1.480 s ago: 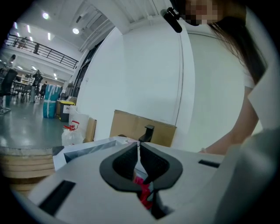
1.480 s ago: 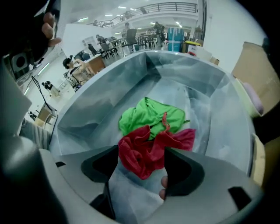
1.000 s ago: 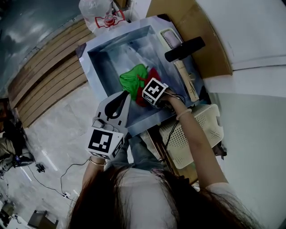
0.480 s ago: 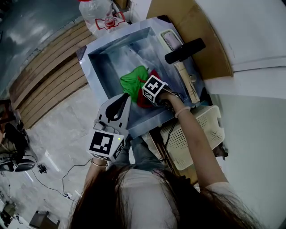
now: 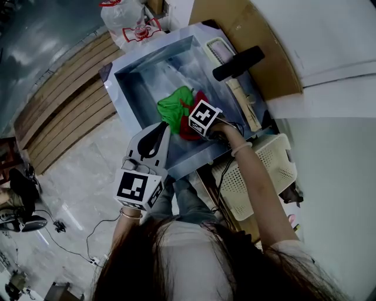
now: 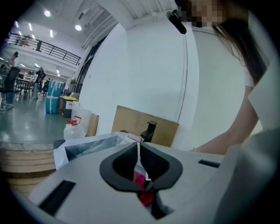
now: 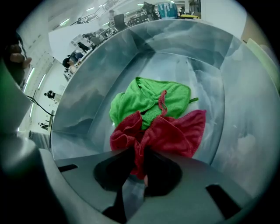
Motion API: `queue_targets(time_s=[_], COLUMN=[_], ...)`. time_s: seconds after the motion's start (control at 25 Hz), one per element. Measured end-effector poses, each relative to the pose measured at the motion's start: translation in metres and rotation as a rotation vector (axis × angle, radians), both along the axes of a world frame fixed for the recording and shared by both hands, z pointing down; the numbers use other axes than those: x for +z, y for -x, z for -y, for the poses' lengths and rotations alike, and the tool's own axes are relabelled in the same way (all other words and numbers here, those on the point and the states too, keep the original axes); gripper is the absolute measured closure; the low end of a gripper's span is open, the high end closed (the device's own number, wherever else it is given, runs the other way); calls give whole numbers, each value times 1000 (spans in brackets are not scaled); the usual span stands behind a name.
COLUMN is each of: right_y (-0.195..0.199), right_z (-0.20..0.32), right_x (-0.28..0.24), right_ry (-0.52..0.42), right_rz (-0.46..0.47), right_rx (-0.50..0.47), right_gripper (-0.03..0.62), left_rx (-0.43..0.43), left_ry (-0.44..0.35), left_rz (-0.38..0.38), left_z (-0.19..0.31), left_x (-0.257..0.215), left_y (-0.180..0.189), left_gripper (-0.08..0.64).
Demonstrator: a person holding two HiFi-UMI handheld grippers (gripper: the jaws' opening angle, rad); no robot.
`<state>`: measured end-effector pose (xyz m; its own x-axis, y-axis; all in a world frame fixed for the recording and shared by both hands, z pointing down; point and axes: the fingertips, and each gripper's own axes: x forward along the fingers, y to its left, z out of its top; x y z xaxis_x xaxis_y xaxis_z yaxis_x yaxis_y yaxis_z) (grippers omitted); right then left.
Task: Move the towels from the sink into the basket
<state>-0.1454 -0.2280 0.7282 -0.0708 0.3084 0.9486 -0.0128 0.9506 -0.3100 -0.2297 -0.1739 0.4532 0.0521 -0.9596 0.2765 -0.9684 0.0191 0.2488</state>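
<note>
A red towel (image 7: 173,133) and a green towel (image 7: 151,103) lie bunched together on the floor of the steel sink (image 7: 245,109). My right gripper (image 7: 139,151) points steeply down into the sink. Its jaws have just been closing and now pinch a fold of the red towel. From the head view its marker cube hangs over the red towel (image 5: 189,130), with the green towel (image 5: 174,104) just beyond. My left gripper (image 5: 160,130) hovers shut over the sink's near rim (image 5: 194,157) and holds nothing. The white basket (image 5: 267,167) stands to the right, under my right forearm.
A black faucet (image 5: 238,63) reaches over the sink's right side, with a wooden-handled brush (image 5: 245,106) beside it. Cardboard (image 5: 261,35) leans behind the sink. A plastic bag (image 5: 126,16) sits at the far corner and wooden slats (image 5: 64,103) lie to the left.
The right gripper's cube has stayed over the red towel with almost no shift. The left gripper has kept still.
</note>
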Motion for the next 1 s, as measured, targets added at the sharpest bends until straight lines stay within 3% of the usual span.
queue_targets(time_s=[0.68, 1.0], right_y=[4, -4], right_z=[5, 1], right_x=[-76, -110], right_ry=[-179, -270], right_rz=[296, 412], right_rx=[140, 272], right_gripper=[511, 511], left_rx=[54, 61], left_ry=[-65, -92], left_rz=[41, 63], left_z=[-16, -32], left_x=[-34, -48], left_y=[-17, -20], left_gripper=[549, 549])
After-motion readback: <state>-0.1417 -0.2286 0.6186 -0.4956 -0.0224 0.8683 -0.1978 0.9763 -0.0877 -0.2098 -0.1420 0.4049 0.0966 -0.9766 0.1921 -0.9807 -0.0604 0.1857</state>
